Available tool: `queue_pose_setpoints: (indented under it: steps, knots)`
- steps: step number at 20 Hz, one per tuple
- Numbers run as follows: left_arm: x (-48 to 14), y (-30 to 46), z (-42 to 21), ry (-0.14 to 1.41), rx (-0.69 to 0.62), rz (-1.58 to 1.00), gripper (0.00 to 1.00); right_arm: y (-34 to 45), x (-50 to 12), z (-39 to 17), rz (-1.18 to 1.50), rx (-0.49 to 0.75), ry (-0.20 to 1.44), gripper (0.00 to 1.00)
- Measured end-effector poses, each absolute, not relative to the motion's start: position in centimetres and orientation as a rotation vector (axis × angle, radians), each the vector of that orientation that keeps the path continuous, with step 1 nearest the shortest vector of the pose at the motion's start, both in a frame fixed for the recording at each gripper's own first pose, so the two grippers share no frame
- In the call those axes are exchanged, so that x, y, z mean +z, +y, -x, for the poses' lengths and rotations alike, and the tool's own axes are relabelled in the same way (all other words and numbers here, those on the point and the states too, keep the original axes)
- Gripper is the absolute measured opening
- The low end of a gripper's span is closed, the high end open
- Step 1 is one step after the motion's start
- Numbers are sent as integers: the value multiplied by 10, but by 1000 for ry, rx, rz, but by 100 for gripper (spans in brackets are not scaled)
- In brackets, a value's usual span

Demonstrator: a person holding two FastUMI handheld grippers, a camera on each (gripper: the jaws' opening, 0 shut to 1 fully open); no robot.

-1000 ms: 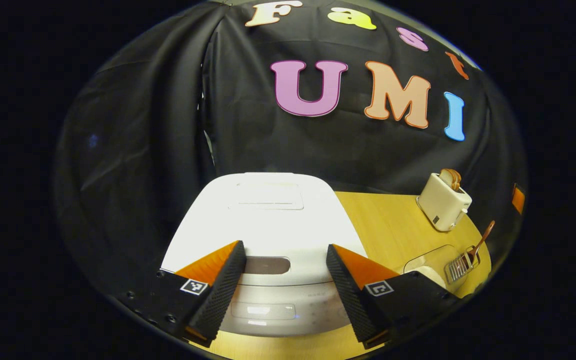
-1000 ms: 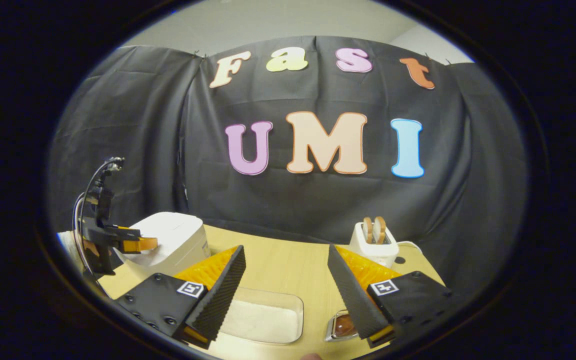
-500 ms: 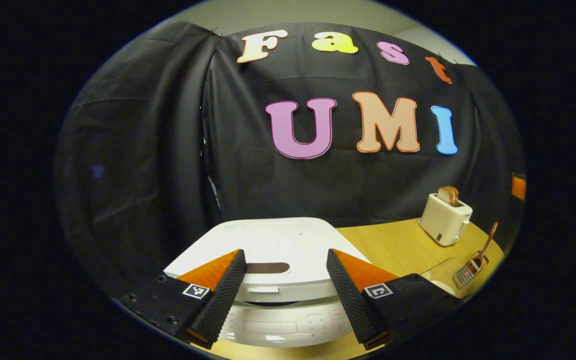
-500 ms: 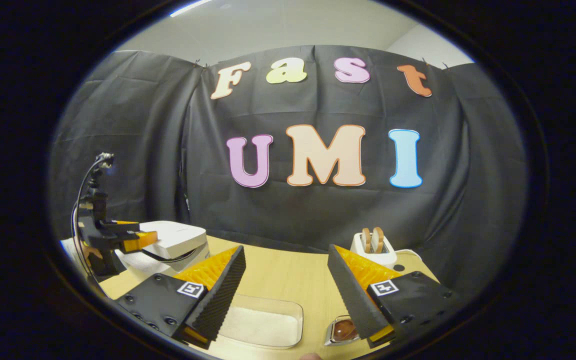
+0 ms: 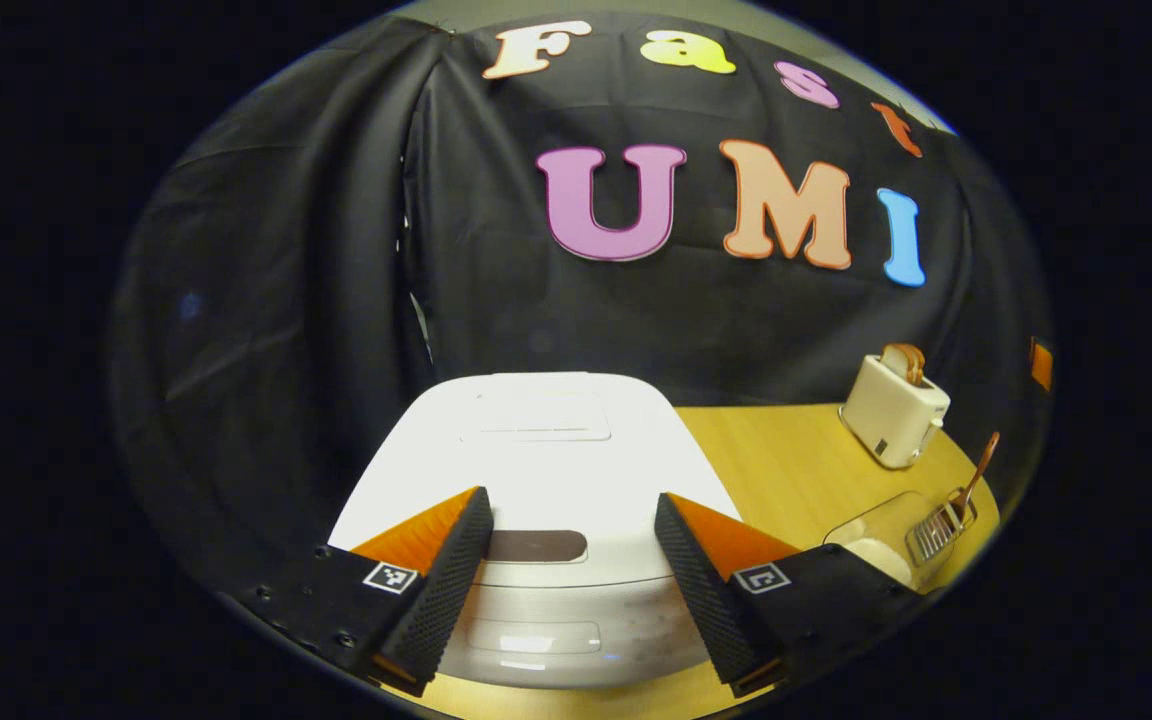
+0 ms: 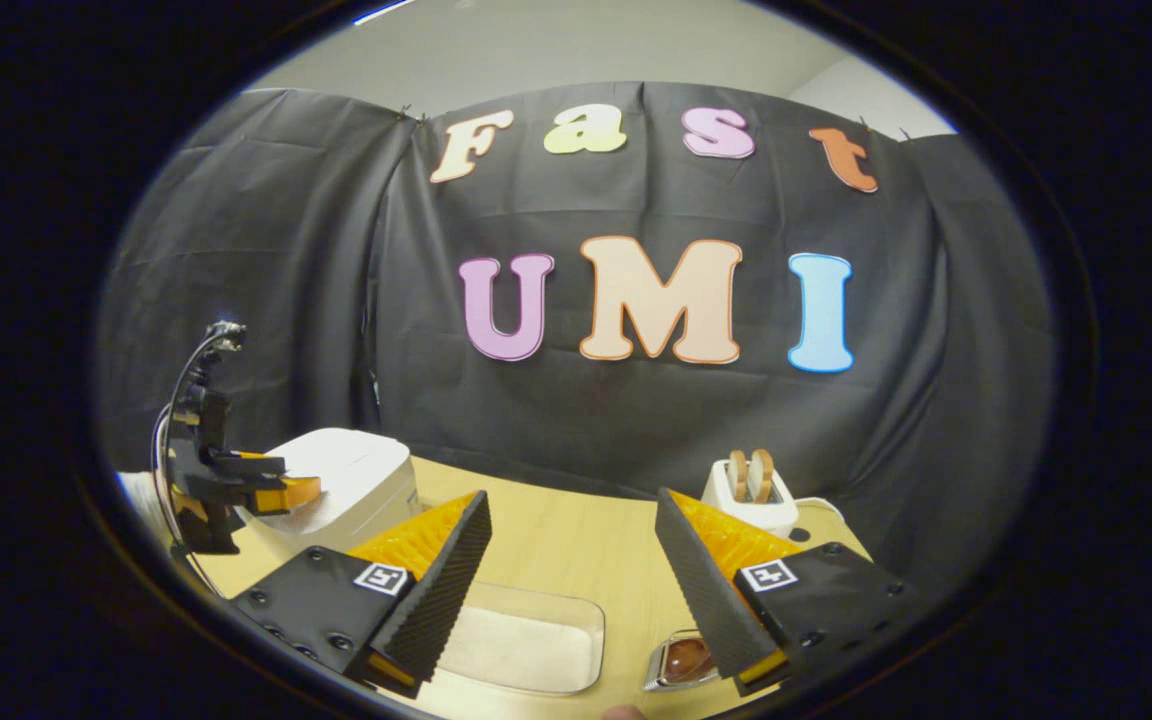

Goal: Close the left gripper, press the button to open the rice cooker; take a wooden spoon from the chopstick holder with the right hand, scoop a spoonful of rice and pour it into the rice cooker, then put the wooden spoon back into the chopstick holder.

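Toward the left end of the tabletop (image 6: 556,545) we are looking at the rice cooker (image 5: 536,480), white and with its lid lying down flat; its dark button (image 5: 536,546) is sitting at the lid's front edge. Near the front right of the tabletop the clear tray of rice (image 6: 526,640) is lying level, and just to its right the chopstick holder (image 5: 931,532) is standing with the wooden spoon (image 5: 971,480) leaning out of it, bowl down. At the back right corner a toaster (image 6: 751,495) is holding two slices. We are holding the left gripper (image 5: 568,560) just above the cooker's front, fingers spread wide to either side of the button and gripping nothing; in the right gripper view it is hovering over the lid's near edge. We are keeping the right gripper (image 6: 571,570) released too, above the rice tray and empty. With the lid down and the spoon in its holder, we are judging that this fits two stages alike: the lid waiting to be popped, or the rice already poured, the spoon returned and the lid lowered again. Whether rice is inside the cooker we cannot tell.
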State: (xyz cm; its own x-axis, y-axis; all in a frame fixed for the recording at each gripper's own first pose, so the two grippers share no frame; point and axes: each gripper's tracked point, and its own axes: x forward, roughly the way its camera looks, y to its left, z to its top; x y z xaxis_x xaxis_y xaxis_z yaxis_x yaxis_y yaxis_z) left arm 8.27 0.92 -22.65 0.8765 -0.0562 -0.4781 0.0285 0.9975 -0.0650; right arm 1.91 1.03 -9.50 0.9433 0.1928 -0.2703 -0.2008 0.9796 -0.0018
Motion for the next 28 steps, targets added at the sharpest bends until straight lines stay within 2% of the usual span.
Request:
queue_pose_setpoints:
  steps: [1,5,8,11,18,28]
  knots:
    - [-221,7,-87,456,-52,30,100,13,-94,-20,26,206,270,100]
    - [-216,8,-79,447,-54,-25,97,22,-88,-20,19,222,250,100]
    - [-171,2,-66,322,-55,-56,97,22,-75,-16,2,208,203,100]
    - [-130,-5,-38,211,-55,-63,96,17,-61,-8,-14,178,154,100]
    - [-70,0,30,87,23,-49,96,9,-57,17,-55,121,118,100]
    - [-54,-8,34,66,-1,-14,96,26,-53,26,-60,132,116,100]
